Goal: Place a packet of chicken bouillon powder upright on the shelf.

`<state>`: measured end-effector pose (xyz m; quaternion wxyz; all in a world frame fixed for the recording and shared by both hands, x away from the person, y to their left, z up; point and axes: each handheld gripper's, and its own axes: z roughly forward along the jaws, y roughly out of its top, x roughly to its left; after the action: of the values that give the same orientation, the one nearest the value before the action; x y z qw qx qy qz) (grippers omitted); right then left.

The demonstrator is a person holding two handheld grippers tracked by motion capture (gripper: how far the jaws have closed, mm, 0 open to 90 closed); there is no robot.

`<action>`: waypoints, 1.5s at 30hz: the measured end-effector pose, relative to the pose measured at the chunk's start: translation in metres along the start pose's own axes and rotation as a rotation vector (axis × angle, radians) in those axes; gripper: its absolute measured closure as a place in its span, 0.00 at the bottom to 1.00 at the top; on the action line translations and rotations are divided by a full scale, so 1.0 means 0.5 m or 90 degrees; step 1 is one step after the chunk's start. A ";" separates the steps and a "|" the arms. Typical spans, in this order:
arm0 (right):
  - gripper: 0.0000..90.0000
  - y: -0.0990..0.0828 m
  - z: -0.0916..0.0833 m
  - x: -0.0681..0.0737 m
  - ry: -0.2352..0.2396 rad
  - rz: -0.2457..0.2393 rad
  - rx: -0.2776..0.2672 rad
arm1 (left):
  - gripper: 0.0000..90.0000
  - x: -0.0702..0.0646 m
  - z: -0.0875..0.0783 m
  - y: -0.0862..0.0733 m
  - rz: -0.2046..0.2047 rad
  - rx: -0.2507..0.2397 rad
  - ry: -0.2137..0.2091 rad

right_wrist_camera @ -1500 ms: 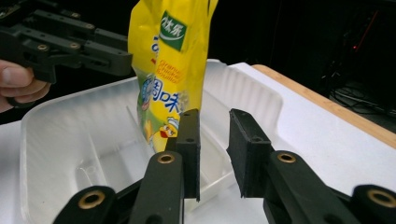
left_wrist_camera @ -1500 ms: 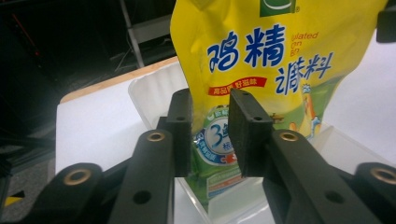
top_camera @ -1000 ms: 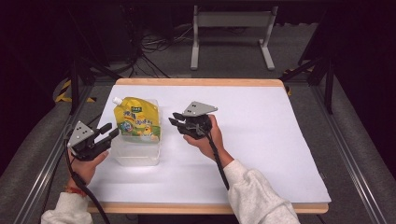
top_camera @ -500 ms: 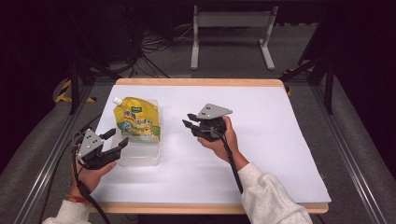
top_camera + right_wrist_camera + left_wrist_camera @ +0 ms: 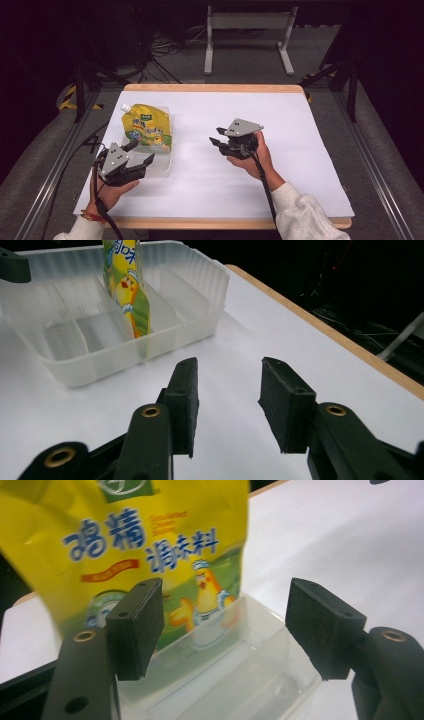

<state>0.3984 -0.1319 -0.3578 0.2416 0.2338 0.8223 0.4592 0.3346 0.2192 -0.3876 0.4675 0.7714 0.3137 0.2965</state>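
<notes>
A yellow spouted pouch [image 5: 146,131] stands upright in a clear plastic tray [image 5: 162,167] with dividers at the table's left. My left gripper [image 5: 141,151] sits at the tray's near left corner. Its jaws have just been opening and stand open. In the left gripper view the pouch [image 5: 145,545] and the tray [image 5: 240,665] lie just ahead of that gripper [image 5: 225,625], and its pads press on nothing. My right gripper [image 5: 216,145] hovers at mid-table and points left at the tray [image 5: 185,300] and pouch [image 5: 125,285]. This gripper [image 5: 227,400] has also just been opening, with nothing between its jaws.
A white sheet [image 5: 300,150] covers the wooden table [image 5: 215,88]. A grey metal stand [image 5: 247,30] and cables lie on the floor beyond the far edge. Metal rails [image 5: 55,165] run along both sides of the table.
The right gripper has drawn away from the tray toward mid-table. The left gripper has shifted right and nearer, to the tray's near corner. Both pairs of jaws stand wider.
</notes>
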 end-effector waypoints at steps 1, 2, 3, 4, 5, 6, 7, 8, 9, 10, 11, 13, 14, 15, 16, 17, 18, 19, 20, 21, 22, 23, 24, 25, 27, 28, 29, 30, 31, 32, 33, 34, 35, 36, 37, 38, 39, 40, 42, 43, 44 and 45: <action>0.63 -0.004 -0.008 -0.002 -0.002 -0.002 0.005 | 0.34 -0.003 0.001 0.002 0.006 0.001 -0.001; 0.62 -0.007 -0.012 -0.003 -0.001 -0.001 0.008 | 0.34 -0.007 0.003 0.003 0.009 0.001 -0.003; 0.62 -0.010 -0.016 -0.005 0.000 -0.001 0.011 | 0.33 -0.013 0.005 0.005 0.008 0.001 -0.010; 0.62 -0.014 -0.022 -0.006 -0.003 -0.005 0.013 | 0.33 -0.017 0.005 0.007 0.015 0.001 -0.014; 0.61 -0.017 -0.027 -0.007 -0.007 -0.006 0.017 | 0.32 -0.021 0.006 0.008 0.016 0.000 -0.015; 0.60 -0.020 -0.031 -0.008 -0.007 -0.007 0.019 | 0.32 -0.025 0.006 0.010 0.019 0.000 -0.017; 0.60 -0.023 -0.036 -0.010 -0.006 -0.006 0.021 | 0.32 -0.028 0.006 0.012 0.021 0.000 -0.022; 0.59 -0.026 -0.041 -0.011 -0.008 -0.007 0.023 | 0.31 -0.032 0.006 0.014 0.024 -0.001 -0.025; 0.58 -0.029 -0.047 -0.013 -0.012 -0.008 0.027 | 0.31 -0.036 0.006 0.015 0.027 -0.001 -0.028; 0.58 -0.032 -0.052 -0.014 -0.010 -0.006 0.026 | 0.30 -0.038 0.007 0.016 0.028 0.000 -0.031; 0.57 -0.034 -0.057 -0.015 -0.011 -0.006 0.027 | 0.29 -0.043 0.008 0.018 0.029 -0.001 -0.035; 0.57 -0.037 -0.063 -0.017 -0.013 -0.005 0.026 | 0.28 -0.048 0.009 0.019 0.032 0.000 -0.037; 0.56 -0.040 -0.070 -0.019 -0.013 -0.004 0.026 | 0.28 -0.051 0.010 0.020 0.036 0.002 -0.040; 0.55 -0.043 -0.075 -0.020 -0.015 -0.003 0.026 | 0.28 -0.057 0.011 0.022 0.036 0.002 -0.048; 0.54 -0.047 -0.082 -0.021 -0.017 -0.006 0.029 | 0.27 -0.062 0.012 0.024 0.041 0.003 -0.052; 0.54 -0.050 -0.088 -0.022 -0.019 -0.008 0.032 | 0.26 -0.067 0.013 0.025 0.044 0.002 -0.055; 0.52 -0.054 -0.094 -0.022 -0.020 -0.008 0.034 | 0.26 -0.071 0.013 0.025 0.046 0.003 -0.058; 0.51 -0.056 -0.098 -0.023 -0.024 -0.011 0.036 | 0.25 -0.074 0.014 0.026 0.050 0.005 -0.062; 0.50 -0.059 -0.103 -0.024 -0.025 -0.011 0.039 | 0.24 -0.080 0.015 0.027 0.053 0.006 -0.067; 0.48 -0.063 -0.108 -0.024 -0.026 -0.013 0.042 | 0.23 -0.086 0.016 0.028 0.055 0.008 -0.072; 0.46 -0.068 -0.114 -0.026 -0.029 -0.014 0.045 | 0.22 -0.089 0.017 0.029 0.054 0.008 -0.075; 0.44 -0.071 -0.117 -0.026 -0.031 -0.013 0.047 | 0.22 -0.093 0.018 0.029 0.055 0.009 -0.081; 0.43 -0.076 -0.122 -0.027 -0.031 -0.012 0.050 | 0.21 -0.098 0.019 0.029 0.054 0.008 -0.085; 0.42 -0.079 -0.125 -0.027 -0.031 -0.011 0.052 | 0.20 -0.103 0.021 0.029 0.058 0.012 -0.087; 0.41 -0.090 -0.133 -0.028 -0.034 -0.014 0.058 | 0.20 -0.113 0.024 0.030 0.068 0.018 -0.096; 0.40 -0.095 -0.137 -0.028 -0.038 -0.015 0.061 | 0.19 -0.118 0.025 0.030 0.070 0.019 -0.100; 0.39 -0.101 -0.141 -0.028 -0.040 -0.015 0.065 | 0.19 -0.123 0.026 0.030 0.073 0.020 -0.103; 0.39 -0.106 -0.146 -0.029 -0.043 -0.017 0.068 | 0.19 -0.128 0.027 0.030 0.072 0.022 -0.112; 0.37 -0.113 -0.151 -0.030 -0.045 -0.015 0.072 | 0.18 -0.133 0.029 0.030 0.073 0.023 -0.117; 0.36 -0.119 -0.155 -0.031 -0.047 -0.016 0.075 | 0.18 -0.138 0.031 0.029 0.080 0.025 -0.119; 0.35 -0.124 -0.159 -0.031 -0.048 -0.017 0.078 | 0.18 -0.145 0.033 0.028 0.084 0.028 -0.124; 0.34 -0.131 -0.164 -0.031 -0.052 -0.019 0.082 | 0.18 -0.152 0.037 0.027 0.089 0.033 -0.130; 0.34 -0.137 -0.169 -0.032 -0.056 -0.021 0.088 | 0.18 -0.156 0.039 0.026 0.091 0.036 -0.132; 0.33 -0.140 -0.171 -0.032 -0.058 -0.022 0.091 | 0.18 -0.161 0.041 0.025 0.096 0.039 -0.135; 0.33 -0.140 -0.171 -0.032 -0.058 -0.022 0.091 | 0.17 -0.161 0.041 0.025 0.096 0.039 -0.135; 0.32 -0.145 -0.175 -0.032 -0.061 -0.025 0.096 | 0.17 -0.169 0.044 0.024 0.101 0.040 -0.141; 0.31 -0.152 -0.181 -0.032 -0.064 -0.027 0.100 | 0.17 -0.174 0.045 0.023 0.105 0.043 -0.144; 0.30 -0.156 -0.185 -0.032 -0.066 -0.028 0.104 | 0.17 -0.177 0.047 0.023 0.109 0.043 -0.147; 0.28 -0.165 -0.192 -0.031 -0.068 -0.031 0.111 | 0.17 -0.186 0.050 0.022 0.110 0.046 -0.156; 0.28 -0.171 -0.196 -0.030 -0.072 -0.032 0.116 | 0.16 -0.190 0.051 0.020 0.114 0.049 -0.157; 0.27 -0.178 -0.200 -0.029 -0.076 -0.036 0.121 | 0.16 -0.193 0.052 0.019 0.114 0.050 -0.161; 0.26 -0.182 -0.202 -0.029 -0.076 -0.038 0.124 | 0.16 -0.196 0.053 0.018 0.116 0.050 -0.166</action>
<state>0.3328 -0.2481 -0.3873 0.2797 0.2582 0.8537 0.3553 0.2951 0.1271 -0.4057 0.4451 0.8461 0.1907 0.2228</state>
